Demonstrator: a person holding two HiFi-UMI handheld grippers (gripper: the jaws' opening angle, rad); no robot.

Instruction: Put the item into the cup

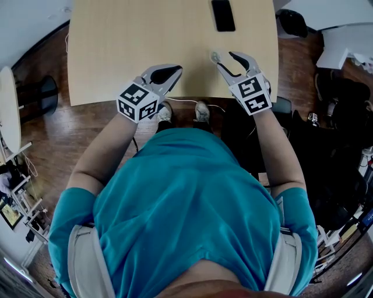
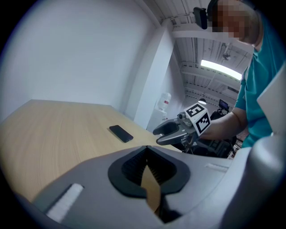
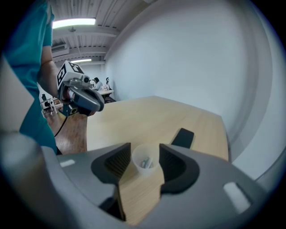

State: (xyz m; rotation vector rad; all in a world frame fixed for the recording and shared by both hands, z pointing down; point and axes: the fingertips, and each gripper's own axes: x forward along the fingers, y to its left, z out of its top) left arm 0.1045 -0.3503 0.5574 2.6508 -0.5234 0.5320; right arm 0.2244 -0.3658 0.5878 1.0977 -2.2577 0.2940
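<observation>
A small translucent cup [image 3: 144, 166] stands on the light wooden table [image 1: 116, 46] near its front edge, with a small metallic item [image 3: 145, 162] lying inside it. In the right gripper view, my right gripper [image 3: 144, 152] is open, one jaw on either side of the cup, and the pads do not press on it. The head view shows the cup [image 1: 215, 57] at the tips of the right gripper [image 1: 224, 56]. My left gripper [image 1: 169, 73] hovers over the table's front edge to the left, shut, with nothing between its jaws [image 2: 146, 150].
A black phone [image 1: 223, 14] lies flat on the table beyond the cup, toward the far edge. The table's front edge runs just under both grippers. Wooden floor, dark bags and cables lie to the right of the table.
</observation>
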